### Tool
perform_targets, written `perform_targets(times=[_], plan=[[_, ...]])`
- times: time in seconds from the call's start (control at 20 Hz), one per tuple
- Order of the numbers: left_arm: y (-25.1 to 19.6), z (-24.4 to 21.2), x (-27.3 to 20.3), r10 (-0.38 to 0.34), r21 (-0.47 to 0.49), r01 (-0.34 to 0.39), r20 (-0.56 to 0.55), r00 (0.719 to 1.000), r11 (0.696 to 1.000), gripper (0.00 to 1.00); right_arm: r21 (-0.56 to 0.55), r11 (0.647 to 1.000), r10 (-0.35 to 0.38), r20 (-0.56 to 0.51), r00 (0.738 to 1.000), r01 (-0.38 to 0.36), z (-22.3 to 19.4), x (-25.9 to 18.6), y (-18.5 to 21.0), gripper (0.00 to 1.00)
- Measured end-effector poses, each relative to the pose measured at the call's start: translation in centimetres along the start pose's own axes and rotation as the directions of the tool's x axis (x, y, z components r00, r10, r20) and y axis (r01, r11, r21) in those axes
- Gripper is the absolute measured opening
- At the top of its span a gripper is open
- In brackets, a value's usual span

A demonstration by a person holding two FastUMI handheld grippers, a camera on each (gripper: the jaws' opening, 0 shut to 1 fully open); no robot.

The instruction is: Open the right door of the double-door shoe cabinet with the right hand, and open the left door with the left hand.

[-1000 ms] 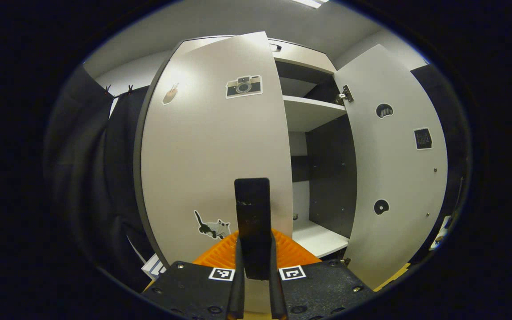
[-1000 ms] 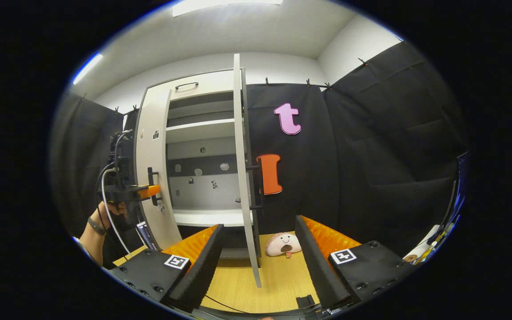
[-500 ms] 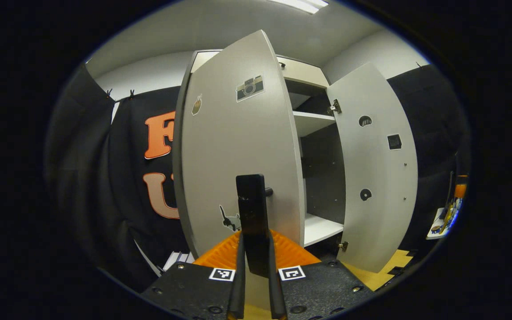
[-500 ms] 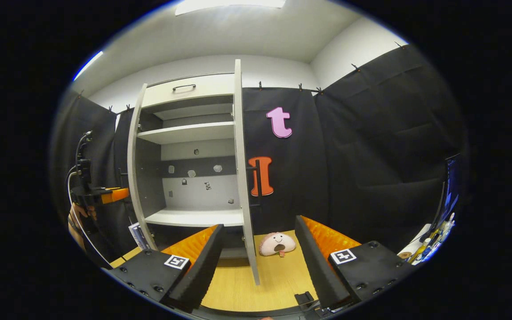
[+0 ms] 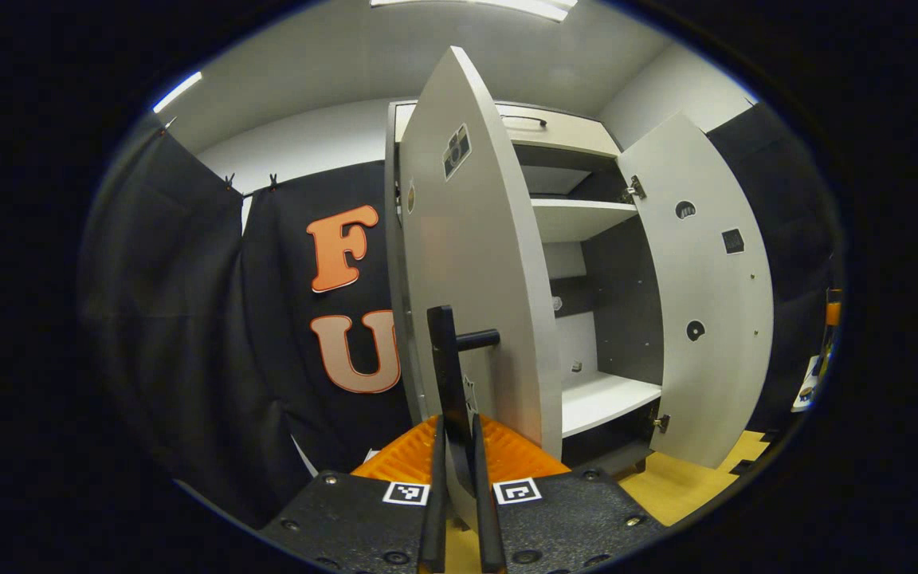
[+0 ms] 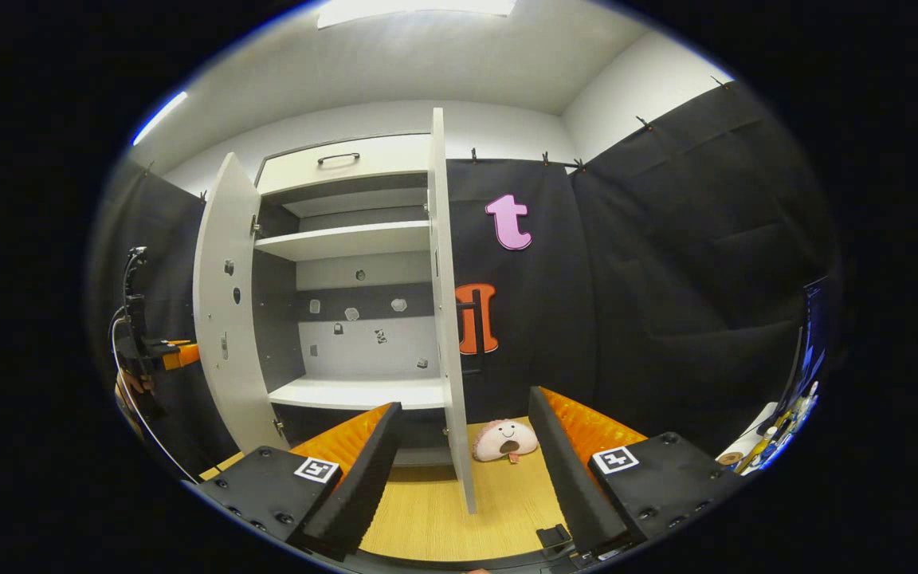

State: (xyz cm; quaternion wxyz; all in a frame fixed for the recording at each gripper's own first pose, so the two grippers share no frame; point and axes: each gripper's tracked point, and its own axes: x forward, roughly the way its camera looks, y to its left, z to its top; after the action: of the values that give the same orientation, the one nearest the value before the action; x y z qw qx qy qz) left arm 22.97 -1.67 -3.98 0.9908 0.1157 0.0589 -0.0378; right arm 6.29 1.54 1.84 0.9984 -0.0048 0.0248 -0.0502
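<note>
At the shoe cabinet (image 6: pixel 347 263), both doors stand wide open; the left gripper (image 5: pixel 457 478) is clenched on the left door's handle (image 5: pixel 447 375) and should release it, while the right gripper (image 6: pixel 463 454) hangs released.

Left hand-held gripper (image 5: pixel 459 470) has its two fingers pinched tight on the left door handle (image 5: pixel 447 375), pointing straight at the door's edge. In the right gripper view it sits left of that door, a hand (image 6: pixel 134 387) wrapped around its grip. Right hand-held gripper (image 6: pixel 463 454) has fingers spread wide, gripping nothing, well back from the handle.
</note>
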Motion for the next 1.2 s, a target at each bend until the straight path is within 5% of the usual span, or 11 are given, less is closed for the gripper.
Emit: perform_targets(times=[0.45,0.7,0.75,0.8,1.2], plan=[[2.0,0.3,0.5,0.019,-0.014,-0.018,0.039,0.999,1.0,0.06,0.004,1.0,0.03,-0.032,0.999,-0.03,-0.7,0.4,1.5,1.0],[1.7,0.4,0.7,-0.031,0.0,0.031,0.054,0.998,1.0,0.07,0.003,0.999,0.046,-0.042,0.998,-0.046,-1.1,0.0,2.5,1.0],[1.5,0.4,0.7,-0.04,-0.007,0.04,0.056,0.998,0.999,0.14,0.003,0.999,0.048,-0.04,0.998,-0.048,-1.0,-0.1,2.6,1.0],[1.3,0.4,0.6,-0.047,-0.018,0.048,0.054,0.997,0.999,0.08,0.003,0.999,0.049,-0.038,0.998,-0.049,-1.0,-0.1,2.7,1.0],[0.4,0.5,-1.3,-0.041,-0.076,0.045,0.057,0.998,0.996,0.12,0.001,0.997,0.075,-0.031,0.997,-0.075,-1.1,0.5,3.5,1.0]])
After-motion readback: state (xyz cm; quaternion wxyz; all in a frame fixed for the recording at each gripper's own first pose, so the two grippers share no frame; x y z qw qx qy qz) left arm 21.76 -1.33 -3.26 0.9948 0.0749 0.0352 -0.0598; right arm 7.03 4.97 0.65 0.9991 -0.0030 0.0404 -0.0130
